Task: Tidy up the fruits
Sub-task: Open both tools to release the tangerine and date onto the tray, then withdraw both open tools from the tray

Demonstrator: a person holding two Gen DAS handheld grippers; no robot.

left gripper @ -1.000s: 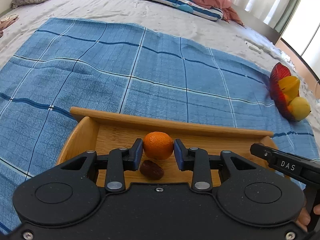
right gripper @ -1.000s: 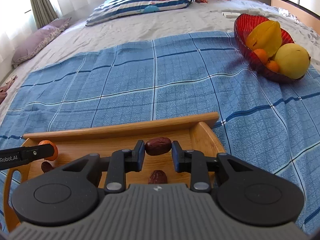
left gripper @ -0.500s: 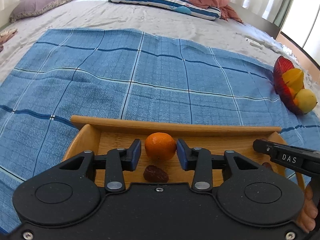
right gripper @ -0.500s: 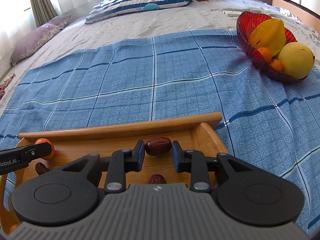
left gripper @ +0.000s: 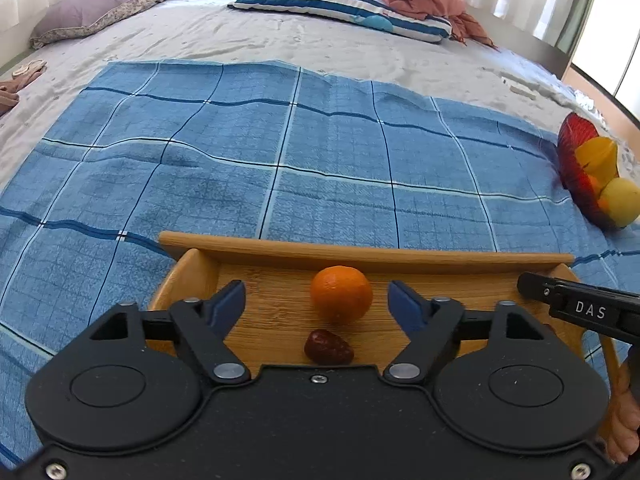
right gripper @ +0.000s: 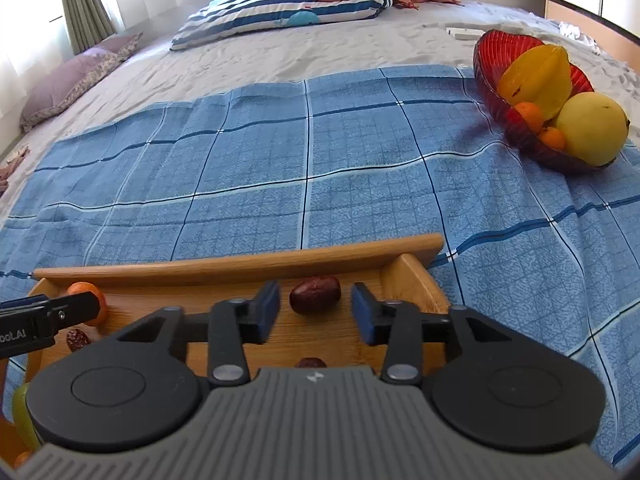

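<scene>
Left tool (left gripper: pixel 317 300) opening, mandarin (left gripper: pixel 341 294) lying free between its pads.

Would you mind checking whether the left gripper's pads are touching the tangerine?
Apart. The left wrist view shows the left gripper opening, with bare wooden tray visible between each blue pad and the tangerine.

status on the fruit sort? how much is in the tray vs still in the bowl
Done: a tangerine and three dates, including one at the right end, lie in the wooden tray.
In hand: nothing. The left gripper and right gripper are both opening, pads clear of the fruit between them.
Left: the red bowl holds a starfruit, a yellow fruit and two small oranges.
</scene>
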